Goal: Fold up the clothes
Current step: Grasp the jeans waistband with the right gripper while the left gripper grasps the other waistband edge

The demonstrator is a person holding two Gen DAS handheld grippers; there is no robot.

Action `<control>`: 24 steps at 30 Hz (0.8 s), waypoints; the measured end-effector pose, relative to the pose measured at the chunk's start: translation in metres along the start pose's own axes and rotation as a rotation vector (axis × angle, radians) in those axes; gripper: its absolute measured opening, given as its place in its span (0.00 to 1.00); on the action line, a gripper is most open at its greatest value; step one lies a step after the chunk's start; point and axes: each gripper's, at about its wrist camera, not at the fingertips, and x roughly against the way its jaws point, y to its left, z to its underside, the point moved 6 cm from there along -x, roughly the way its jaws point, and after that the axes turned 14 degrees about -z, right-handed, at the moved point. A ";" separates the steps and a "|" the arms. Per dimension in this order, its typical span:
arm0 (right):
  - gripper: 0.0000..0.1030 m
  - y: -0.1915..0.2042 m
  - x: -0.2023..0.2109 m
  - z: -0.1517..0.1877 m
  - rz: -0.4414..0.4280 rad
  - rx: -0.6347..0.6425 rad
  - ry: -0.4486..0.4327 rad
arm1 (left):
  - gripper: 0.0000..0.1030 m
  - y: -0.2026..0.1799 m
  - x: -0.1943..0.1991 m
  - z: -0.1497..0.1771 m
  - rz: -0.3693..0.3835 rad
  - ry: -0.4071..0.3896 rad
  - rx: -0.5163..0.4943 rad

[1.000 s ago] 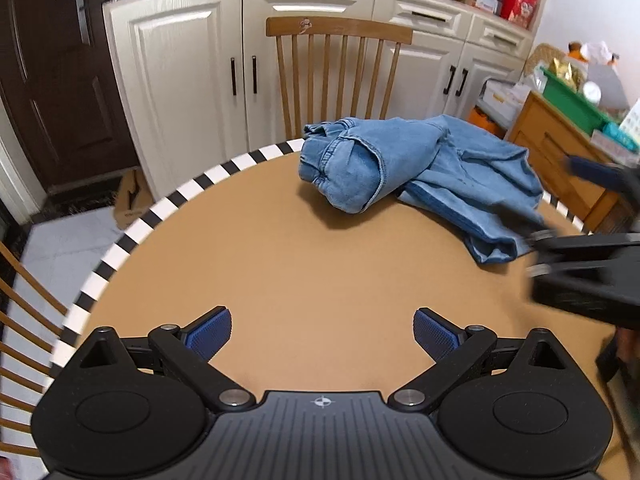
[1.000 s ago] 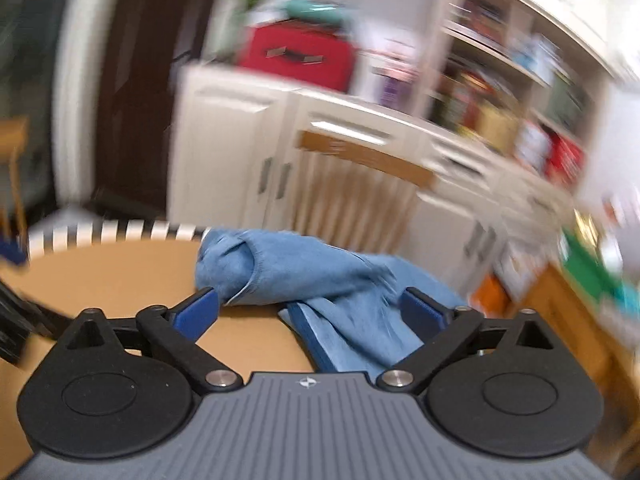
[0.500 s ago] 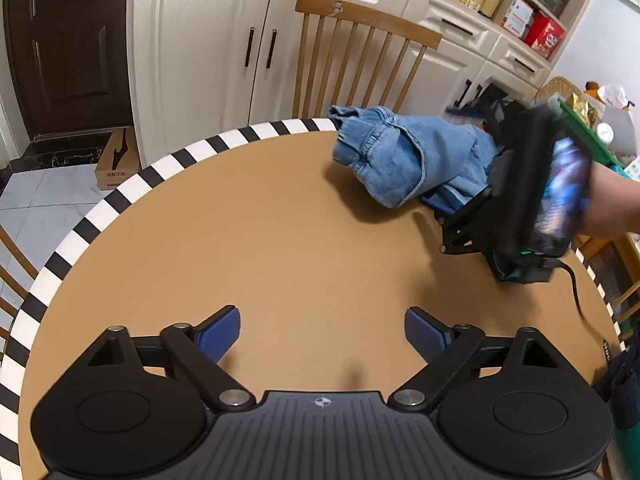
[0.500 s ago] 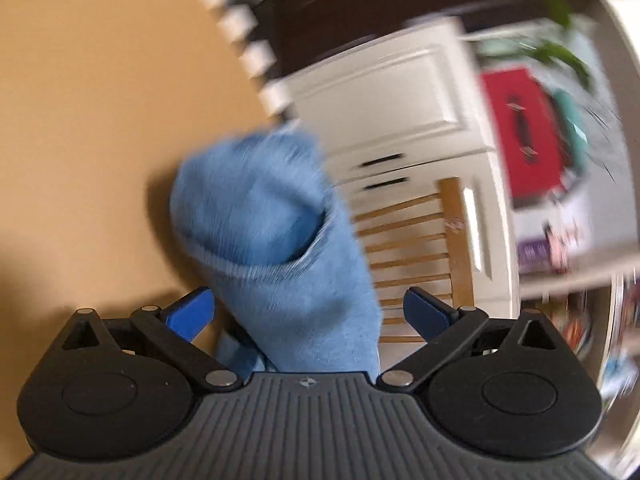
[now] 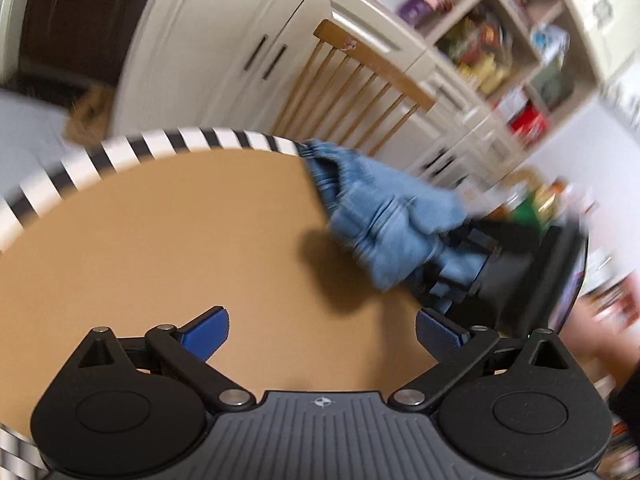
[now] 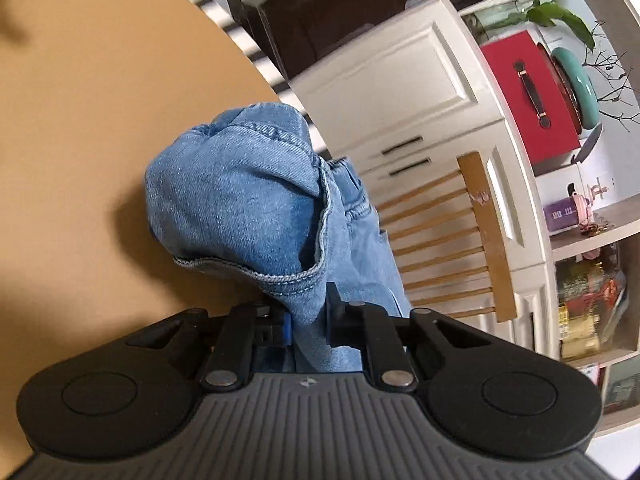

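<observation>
A crumpled pair of blue jeans (image 5: pixel 384 216) lies at the far right of the round brown table (image 5: pixel 160 232). In the right wrist view my right gripper (image 6: pixel 308 320) is shut on a hem of the jeans (image 6: pixel 248 208), and the cloth bunches up just ahead of the fingers. In the left wrist view my left gripper (image 5: pixel 322 330) hovers open over bare tabletop, near the front, with nothing between its blue pads (image 5: pixel 208 330). The right gripper (image 5: pixel 456 276) shows there too, at the right, clamped into the near end of the denim.
The table has a black-and-white striped rim (image 5: pixel 160 144). A wooden chair (image 5: pixel 360 80) stands behind it, against white cabinets (image 5: pixel 224 40). Shelves with jars and boxes (image 5: pixel 500 52) are at the back right. A person's hand (image 5: pixel 592 344) holds the right gripper.
My right gripper has closed on the jeans' hem; half a second ago its jaws were open around the cloth. The left gripper has swung its view to the right and stayed open.
</observation>
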 end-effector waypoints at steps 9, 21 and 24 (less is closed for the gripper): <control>0.14 0.025 0.057 0.006 -0.086 -0.127 -0.076 | 0.97 -0.005 -0.037 0.015 0.162 0.091 0.301; 0.30 0.048 0.107 0.019 -0.011 -0.212 -0.076 | 0.40 -0.035 -0.042 0.011 0.268 0.109 0.408; 0.52 0.064 0.133 0.038 -0.014 -0.455 -0.160 | 0.38 -0.047 -0.030 0.011 0.245 0.121 0.386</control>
